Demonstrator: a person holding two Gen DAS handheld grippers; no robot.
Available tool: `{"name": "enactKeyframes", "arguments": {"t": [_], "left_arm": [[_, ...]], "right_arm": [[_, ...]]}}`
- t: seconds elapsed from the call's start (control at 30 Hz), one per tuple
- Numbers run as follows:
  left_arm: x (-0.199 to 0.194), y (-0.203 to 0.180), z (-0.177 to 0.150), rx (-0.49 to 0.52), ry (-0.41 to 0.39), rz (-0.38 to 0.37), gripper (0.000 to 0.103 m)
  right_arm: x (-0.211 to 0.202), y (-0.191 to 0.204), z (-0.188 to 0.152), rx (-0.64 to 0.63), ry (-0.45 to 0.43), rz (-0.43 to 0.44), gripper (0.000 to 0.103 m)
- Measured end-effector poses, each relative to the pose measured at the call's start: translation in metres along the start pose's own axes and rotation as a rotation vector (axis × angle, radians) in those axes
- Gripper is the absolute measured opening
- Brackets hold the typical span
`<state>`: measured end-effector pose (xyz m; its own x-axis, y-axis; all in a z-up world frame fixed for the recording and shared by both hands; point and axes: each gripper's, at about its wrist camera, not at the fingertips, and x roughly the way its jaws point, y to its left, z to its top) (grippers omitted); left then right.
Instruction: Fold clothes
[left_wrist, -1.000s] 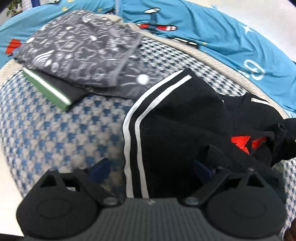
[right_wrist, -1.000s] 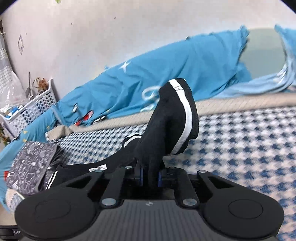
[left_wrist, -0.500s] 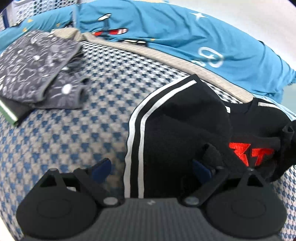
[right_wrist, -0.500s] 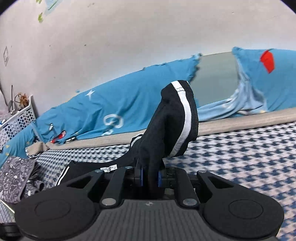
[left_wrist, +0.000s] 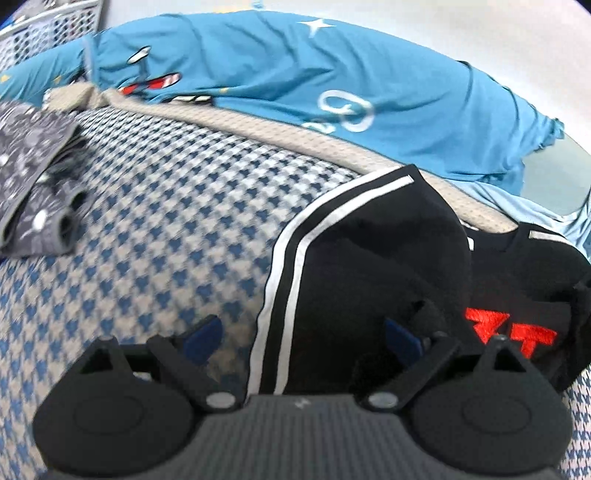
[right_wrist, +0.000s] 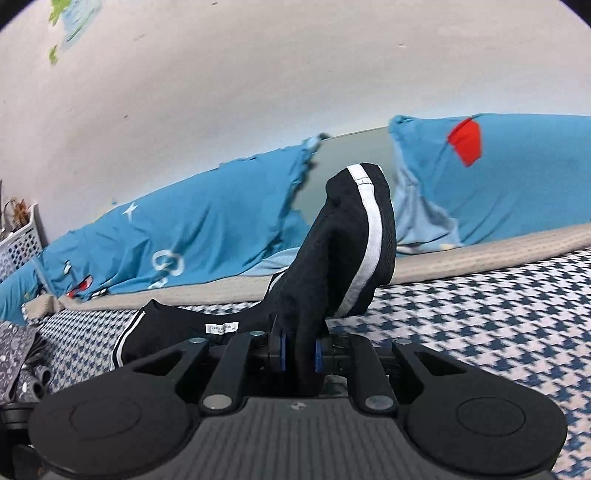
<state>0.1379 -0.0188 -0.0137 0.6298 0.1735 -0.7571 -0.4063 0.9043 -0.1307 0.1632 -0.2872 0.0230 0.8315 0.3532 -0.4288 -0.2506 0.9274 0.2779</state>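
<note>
A black garment (left_wrist: 369, 266) with two white side stripes and red lettering (left_wrist: 509, 332) lies on the blue houndstooth bed cover (left_wrist: 147, 229). My left gripper (left_wrist: 301, 339) hovers low over its striped edge, jaws wide apart, the right fingertip (left_wrist: 402, 338) against a fold of the cloth. In the right wrist view my right gripper (right_wrist: 300, 350) is shut on a bunch of the same black garment (right_wrist: 332, 280). That part rises from the jaws and its white stripe (right_wrist: 369, 240) arches over. The rest trails off to the left, showing a white label (right_wrist: 221, 328).
A folded pile of grey patterned clothes (left_wrist: 26, 177) lies at the left of the bed and shows as the grey pile (right_wrist: 14, 354) in the right wrist view. Crumpled blue bedding (left_wrist: 295, 81) runs along the wall behind. A white basket (right_wrist: 18, 243) stands at the far left.
Both grippers have moved to the right along the bed. The grey pile has slid to the left edge of both views. The right gripper keeps its hold on the black cloth.
</note>
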Motion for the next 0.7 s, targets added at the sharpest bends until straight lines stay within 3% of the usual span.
{"name": "enactKeyframes", "arguments": {"t": [0.27,0.53,0.63,0.7], "left_arm": [[0.024,-0.015,0.012,0.024,-0.003,-0.025,0.094],[0.038,-0.005,0.016,0.007,0.037,0.036,0.094],[0.037,-0.001,0.020,-0.002,0.033,0.061,0.096],[0.034,0.003,0.022,-0.010,0.021,0.072,0.096]], "right_arm": [[0.005,-0.027,0.007,0.042,-0.013,-0.067,0.014],[0.022,-0.047,0.001,0.106,0.060,-0.150,0.015],[0.018,-0.051,0.001,0.136,0.064,-0.170,0.030],[0.014,-0.052,0.002,0.147,0.057,-0.175,0.032]]}}
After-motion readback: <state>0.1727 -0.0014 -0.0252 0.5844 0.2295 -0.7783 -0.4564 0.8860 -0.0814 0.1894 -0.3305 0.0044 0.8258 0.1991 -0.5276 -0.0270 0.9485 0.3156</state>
